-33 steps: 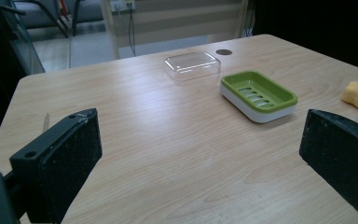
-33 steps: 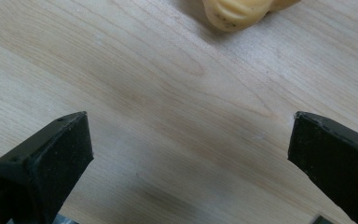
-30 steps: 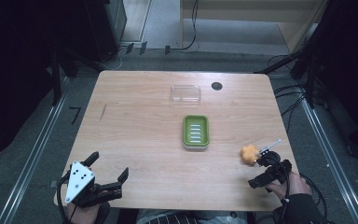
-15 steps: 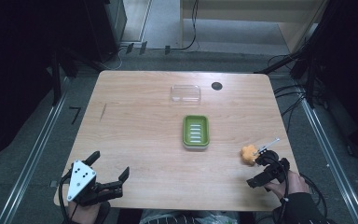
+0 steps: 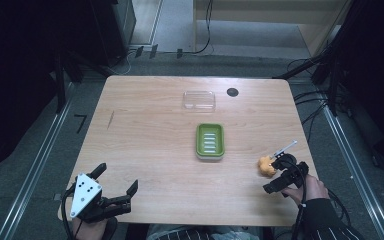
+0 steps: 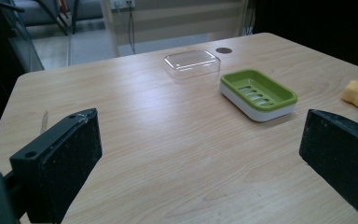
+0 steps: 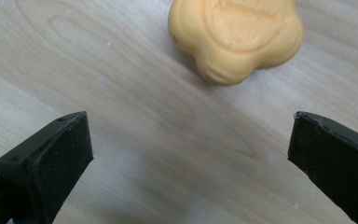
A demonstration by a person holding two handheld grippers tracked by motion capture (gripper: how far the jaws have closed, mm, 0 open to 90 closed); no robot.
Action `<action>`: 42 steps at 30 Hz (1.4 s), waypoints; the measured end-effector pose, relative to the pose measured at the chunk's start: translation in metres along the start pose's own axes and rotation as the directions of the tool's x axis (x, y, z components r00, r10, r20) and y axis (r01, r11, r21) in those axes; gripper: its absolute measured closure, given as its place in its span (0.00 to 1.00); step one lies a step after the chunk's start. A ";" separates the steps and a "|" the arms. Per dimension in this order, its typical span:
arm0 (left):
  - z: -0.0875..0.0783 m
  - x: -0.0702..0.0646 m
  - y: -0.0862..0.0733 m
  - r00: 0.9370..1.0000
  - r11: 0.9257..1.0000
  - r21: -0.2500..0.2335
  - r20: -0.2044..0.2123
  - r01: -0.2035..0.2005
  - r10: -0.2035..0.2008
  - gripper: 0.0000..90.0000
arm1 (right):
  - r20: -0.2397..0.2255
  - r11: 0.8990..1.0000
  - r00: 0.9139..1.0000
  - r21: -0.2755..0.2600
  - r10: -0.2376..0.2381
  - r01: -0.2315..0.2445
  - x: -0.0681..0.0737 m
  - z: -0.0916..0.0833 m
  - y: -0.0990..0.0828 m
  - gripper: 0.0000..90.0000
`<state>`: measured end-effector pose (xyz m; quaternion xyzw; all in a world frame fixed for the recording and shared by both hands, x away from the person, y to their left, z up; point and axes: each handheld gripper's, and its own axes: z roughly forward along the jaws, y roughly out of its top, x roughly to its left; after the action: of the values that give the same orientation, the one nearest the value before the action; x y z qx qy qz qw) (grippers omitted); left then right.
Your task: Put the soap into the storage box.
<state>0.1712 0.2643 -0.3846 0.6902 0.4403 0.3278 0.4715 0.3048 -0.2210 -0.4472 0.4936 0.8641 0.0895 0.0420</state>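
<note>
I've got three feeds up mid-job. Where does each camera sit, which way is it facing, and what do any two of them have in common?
High view: above the person's side, facing forward and down on the wooden table; shows both forearms, the left gripper and right gripper.
Left gripper view: low over the near table edge, facing across it to the green soap dish and clear lid; its own open jaws show.
Right gripper view: close above the tabletop, facing down at the orange soap; its open jaws show.
Shared: all three show the soap; the high and left gripper views share dish and lid.
</note>
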 end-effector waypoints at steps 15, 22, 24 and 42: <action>0.001 0.001 0.000 1.000 1.000 -0.005 0.004 0.005 -0.005 0.00 | -0.013 1.000 1.000 -0.009 0.001 -0.001 -0.008 -0.002 0.021 0.00; 0.001 0.002 0.000 1.000 1.000 -0.008 0.008 0.011 -0.011 0.00 | -0.011 1.000 1.000 -0.007 -0.001 0.001 -0.013 -0.001 0.027 0.00; 0.001 0.002 0.000 1.000 1.000 -0.002 0.007 0.001 -0.001 0.00 | -0.003 1.000 1.000 -0.007 0.001 -0.001 -0.014 0.000 0.028 0.00; 0.001 0.001 0.000 1.000 1.000 -0.007 0.005 0.001 -0.001 0.00 | -0.022 0.995 0.995 0.019 -0.096 0.096 -0.030 0.017 0.041 0.04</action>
<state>0.1720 0.2651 -0.3850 0.6893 0.4382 0.3271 0.4752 0.3577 -0.2249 -0.4562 0.4509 0.8881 0.0838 0.0323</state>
